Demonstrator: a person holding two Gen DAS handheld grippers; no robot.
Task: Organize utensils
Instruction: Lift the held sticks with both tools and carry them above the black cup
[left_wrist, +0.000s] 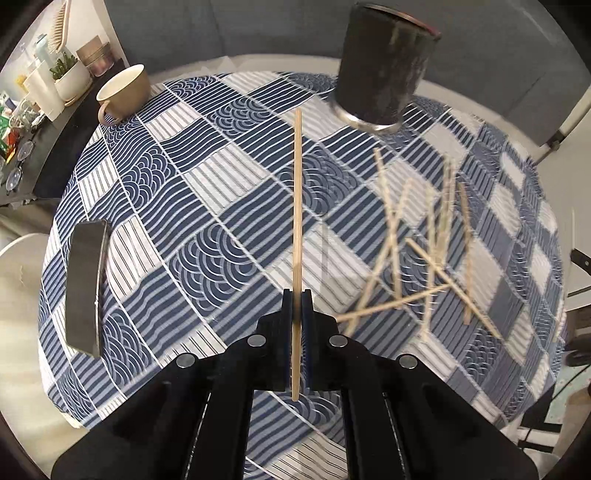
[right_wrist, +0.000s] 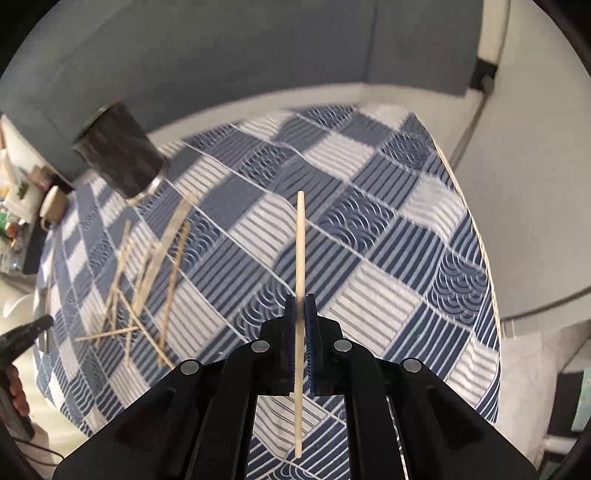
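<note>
My left gripper (left_wrist: 296, 295) is shut on a single wooden chopstick (left_wrist: 296, 206) that sticks out forward over the table. My right gripper (right_wrist: 300, 299) is likewise shut on another chopstick (right_wrist: 300, 243). Both grippers hang above the blue and white patterned tablecloth (left_wrist: 207, 177). Several loose chopsticks (left_wrist: 417, 251) lie crossed in a heap on the cloth, right of the left gripper and, as the chopstick heap (right_wrist: 147, 280), left of the right gripper. A dark cylindrical holder (left_wrist: 384, 66) stands at the far side of the table; the right wrist view shows the holder (right_wrist: 118, 151) at the far left.
A beige cup (left_wrist: 123, 92) sits at the far left corner of the table. A dark flat rectangular object (left_wrist: 85, 288) lies near the left edge. A cluttered dark shelf (left_wrist: 33, 110) stands beyond the table on the left. A hand (right_wrist: 16, 387) shows at the left border.
</note>
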